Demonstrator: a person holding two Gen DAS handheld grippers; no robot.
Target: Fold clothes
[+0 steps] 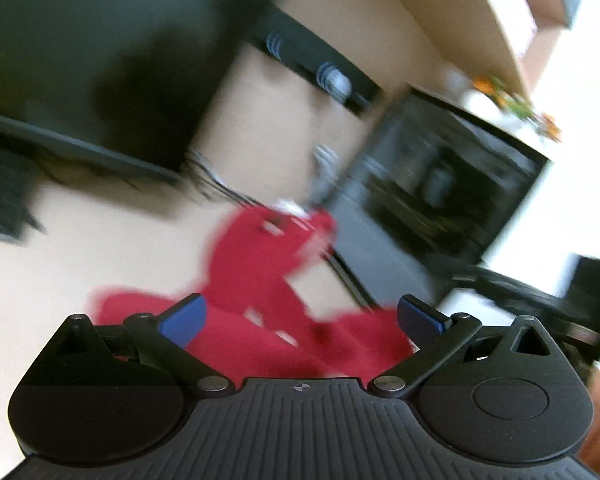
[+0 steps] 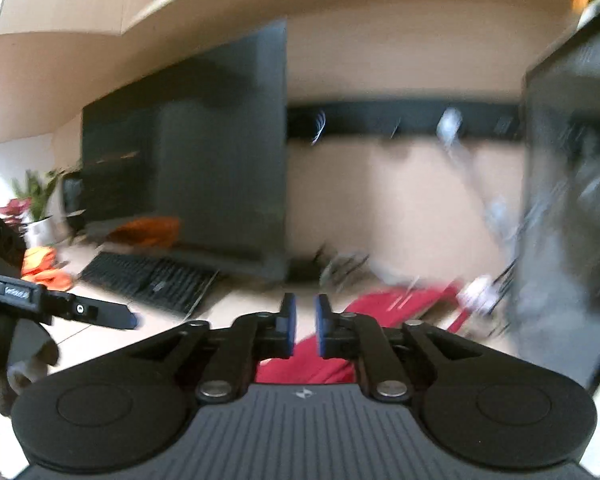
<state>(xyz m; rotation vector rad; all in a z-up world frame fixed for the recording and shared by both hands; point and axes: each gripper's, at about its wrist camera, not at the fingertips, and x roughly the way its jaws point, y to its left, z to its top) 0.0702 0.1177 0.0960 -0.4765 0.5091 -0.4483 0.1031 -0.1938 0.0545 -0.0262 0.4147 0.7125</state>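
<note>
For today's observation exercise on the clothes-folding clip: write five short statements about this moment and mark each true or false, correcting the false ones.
1. The garment on the desk is red. True.
2. The left gripper has its fingers spread wide apart. True.
3. The right gripper is clamped on the garment. False: a narrow gap shows between its blue pads and nothing sits in it; the cloth lies beyond.
4. A black keyboard lies on the desk in front of a dark monitor. True.
5. The garment is already folded into a neat square. False: it lies spread and rumpled.
</note>
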